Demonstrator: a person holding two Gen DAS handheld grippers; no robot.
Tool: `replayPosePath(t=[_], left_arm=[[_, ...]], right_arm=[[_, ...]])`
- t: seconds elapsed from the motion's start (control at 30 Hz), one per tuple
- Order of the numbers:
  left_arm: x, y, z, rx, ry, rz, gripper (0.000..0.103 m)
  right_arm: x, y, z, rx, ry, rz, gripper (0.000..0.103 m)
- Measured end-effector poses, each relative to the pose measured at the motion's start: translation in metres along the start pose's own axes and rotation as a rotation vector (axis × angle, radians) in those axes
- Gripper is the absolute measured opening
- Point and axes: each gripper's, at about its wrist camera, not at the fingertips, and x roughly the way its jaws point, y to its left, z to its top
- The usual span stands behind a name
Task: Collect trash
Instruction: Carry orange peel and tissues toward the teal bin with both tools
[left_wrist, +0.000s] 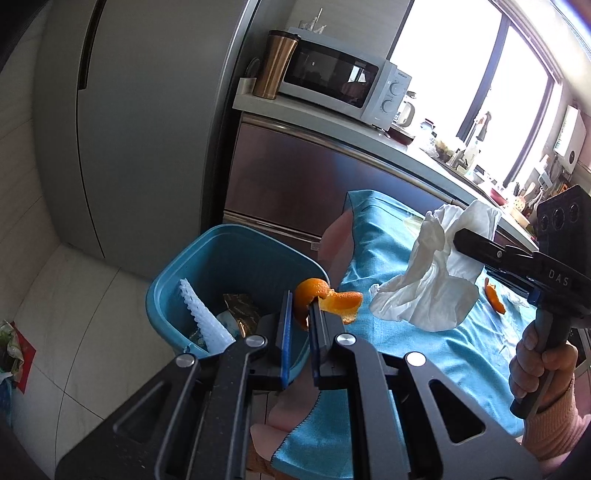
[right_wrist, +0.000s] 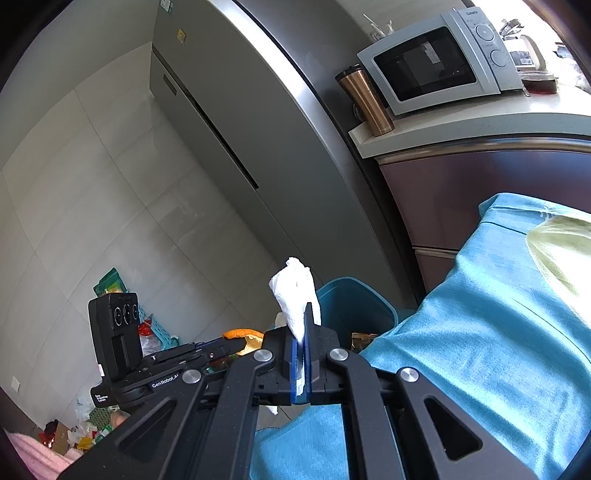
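Peel (left_wrist: 325, 299) is clamped between the pads of the left hand-held gripper (left_wrist: 301, 314), right at the near rim of the bin (left_wrist: 207, 258). Wrappers and a white foam net (left_wrist: 201, 317) are seen inside the bin. Tissue (left_wrist: 436, 273) is pinched in the closed right hand-held gripper (right_wrist: 303, 343), held above the blue cloth (left_wrist: 406, 354) on the table. Another peel piece (left_wrist: 495, 300) is left on the cloth. Farther back, a microwave (left_wrist: 343, 79) is seen.

The bin (left_wrist: 236, 258) bottom is hidden behind the jaws; countertop clutter (left_wrist: 476, 166) too small to identify
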Motion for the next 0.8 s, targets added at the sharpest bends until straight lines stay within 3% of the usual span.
replayPosePath(t=[0.8], left_arm=[[0.029,0.014,-0.001,-0.026,0.032,0.071,0.008]], right_arm=[[0.054,0.002,-0.001,-0.004,0.085,-0.038,0.002]])
